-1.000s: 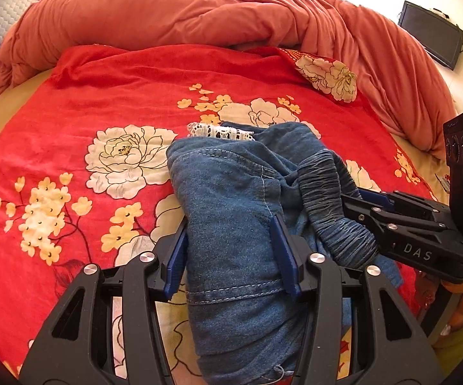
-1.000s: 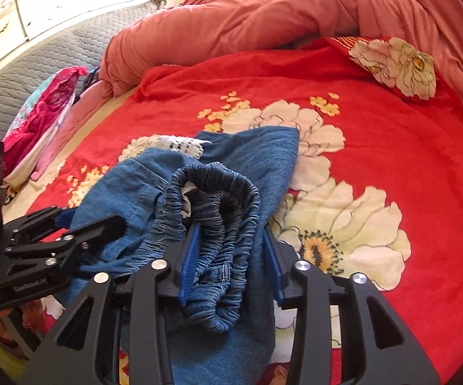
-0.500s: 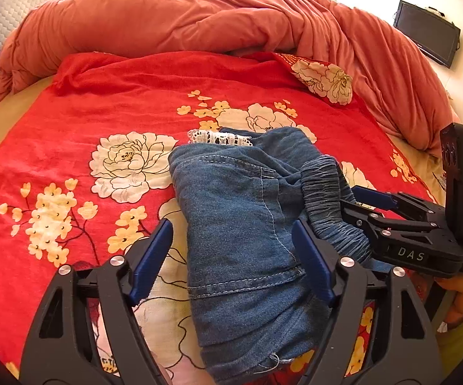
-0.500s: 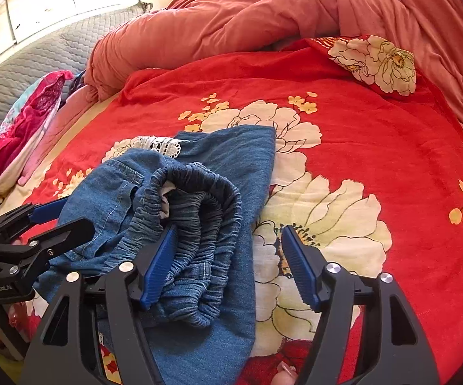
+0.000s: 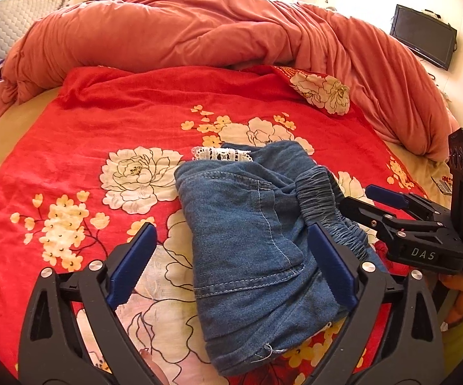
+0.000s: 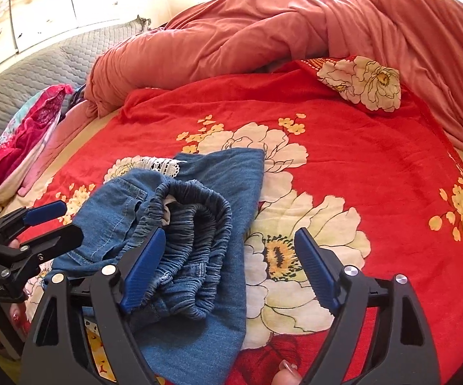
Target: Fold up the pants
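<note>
- Pants [image 5: 250, 243]: blue denim, folded into a compact thick bundle, lying on the red flowered bedspread [image 5: 71, 147].
- Gathered elastic waistband [image 6: 196, 234] on top, bunched in a curved ridge; pale inner lining peeks out at its fold.
- White lace trim [image 5: 222, 154] sticks out from under the bundle's far edge.
- Visible seams with light stitching across the flat denim panel; a frayed thread at the near hem.
- One single layer of denim spreads flat past the bundle on its right side, seen in the right wrist view.
- Left claw [image 5: 228, 272]: jaws spread wide and opening; the flat part of the pants lies between the blue pads, closer to the right-hand pad; the left-hand pad is clear of the cloth, contact at the right-hand pad can't be told.
- Right claw [image 6: 231, 269]: jaws spread wide and opening; waistband sits between the pads, right up against the left-hand pad; the right-hand pad is well apart, over a white flower print.
- The two claws are side by side: the right one shows at the right edge of the left wrist view, by the waistband.
- A hand [image 5: 462, 292] holds the right claw from below.
- Beyond both claws: rumpled orange-pink quilt [image 5: 199, 29] along the far side of the bed.
- Far left of the right claw: pink clothes [image 6: 26, 138] piled by a grey quilted headboard [image 6: 39, 67].
- Far right of the left claw: dark screen [image 5: 422, 40] on the wall.
</note>
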Tool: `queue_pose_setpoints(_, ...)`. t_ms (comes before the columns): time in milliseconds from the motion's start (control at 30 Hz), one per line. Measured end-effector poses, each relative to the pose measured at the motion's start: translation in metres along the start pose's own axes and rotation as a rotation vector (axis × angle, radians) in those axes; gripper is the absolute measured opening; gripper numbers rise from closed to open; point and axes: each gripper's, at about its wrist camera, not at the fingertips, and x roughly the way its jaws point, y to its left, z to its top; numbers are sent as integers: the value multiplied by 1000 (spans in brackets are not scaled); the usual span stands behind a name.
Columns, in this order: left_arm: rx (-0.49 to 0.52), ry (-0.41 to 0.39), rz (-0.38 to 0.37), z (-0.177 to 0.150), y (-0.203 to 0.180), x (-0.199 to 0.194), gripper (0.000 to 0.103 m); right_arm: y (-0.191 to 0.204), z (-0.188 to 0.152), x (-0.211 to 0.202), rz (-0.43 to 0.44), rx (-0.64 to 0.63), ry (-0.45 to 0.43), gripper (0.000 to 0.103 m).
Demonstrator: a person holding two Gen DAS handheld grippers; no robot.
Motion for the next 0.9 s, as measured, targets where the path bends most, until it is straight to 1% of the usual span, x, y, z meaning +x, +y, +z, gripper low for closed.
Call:
queue_pose_setpoints(500,-8,-28,2,-2,0,-17,93,-4,-2,-24,-3,39,-53,82)
queue_pose_setpoints(700,-26,-35,11,-8,0,-25,93,4,-6,-38,-20,19,-76,82)
queue_pose_setpoints(733,-21,-38,16,-10,-2,-26,93,6,-7,-42,-21,14,-82,85)
queue_pose_setpoints(767,-16,-42,27,-12,-3,-29,93,7,-10,-45,-25,11,-89,98)
queue_pose_setpoints(900,-17,-52,43,-25,-7,-39,93,14,-20,-58,-49,-18,-112,98)
